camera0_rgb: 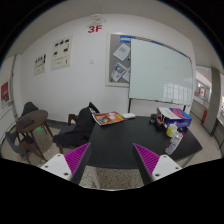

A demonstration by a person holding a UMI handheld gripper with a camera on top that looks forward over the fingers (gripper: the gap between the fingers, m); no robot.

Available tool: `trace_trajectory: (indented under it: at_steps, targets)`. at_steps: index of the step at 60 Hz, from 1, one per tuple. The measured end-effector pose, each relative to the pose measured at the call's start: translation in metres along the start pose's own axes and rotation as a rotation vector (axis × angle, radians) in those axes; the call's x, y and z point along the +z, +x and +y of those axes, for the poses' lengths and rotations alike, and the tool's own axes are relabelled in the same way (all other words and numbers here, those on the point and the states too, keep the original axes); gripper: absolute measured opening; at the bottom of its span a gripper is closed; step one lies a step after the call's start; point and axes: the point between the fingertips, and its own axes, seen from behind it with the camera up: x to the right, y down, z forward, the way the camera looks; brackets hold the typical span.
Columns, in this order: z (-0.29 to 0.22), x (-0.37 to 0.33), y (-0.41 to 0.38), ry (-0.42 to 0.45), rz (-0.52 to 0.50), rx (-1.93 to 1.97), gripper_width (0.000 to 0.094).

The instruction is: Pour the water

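Approach phase: tongs (110, 160) spread wide, empty, high over the dark counter (115, 140); next, reach what looks like a bottle (175, 141).

Mtg rm: dark table (115, 140), whiteboard (158, 68) on white wall, chairs (32, 128) left, "3F" sign (94, 28).

— Any writing you can read?
— Just "3F" in red on a small sign (94, 28) high on the wall (85, 70).
— And the posters (62, 52)?
— Print too small to read.
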Motion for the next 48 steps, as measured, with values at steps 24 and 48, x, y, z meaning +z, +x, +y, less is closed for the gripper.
trace_trajectory:
  at_steps: [24,48]
  targets:
    - [0.117,0.023,0.138,-0.124,0.105,0.02,0.0842]
    - [0.132,0.14,0.358,-0.036,0.195,0.046,0.0837]
